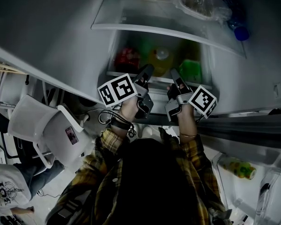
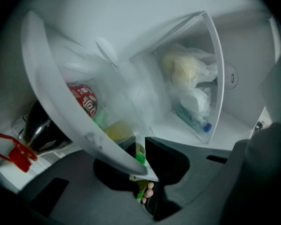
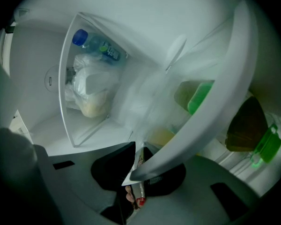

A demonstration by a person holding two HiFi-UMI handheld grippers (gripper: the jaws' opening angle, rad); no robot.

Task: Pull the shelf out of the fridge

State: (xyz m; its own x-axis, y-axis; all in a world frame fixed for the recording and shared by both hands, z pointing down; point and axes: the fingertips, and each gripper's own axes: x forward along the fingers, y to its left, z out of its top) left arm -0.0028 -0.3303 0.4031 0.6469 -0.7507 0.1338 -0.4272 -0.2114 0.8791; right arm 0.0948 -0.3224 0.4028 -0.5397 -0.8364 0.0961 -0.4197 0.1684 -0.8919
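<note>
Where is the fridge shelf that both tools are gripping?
Mid-frame in the head view: the shelf sits below the upper shelf of bagged food, its front edge clamped by the left tool and right tool side by side.

Nothing legible: white lettering on the red can (image 2: 84, 102) at nine o'clock blurs; left gripper (image 1: 146, 72) and right gripper (image 1: 174, 75) bear square markers.

Seemingly a kitchen; stocked fridge (image 1: 234, 74).
</note>
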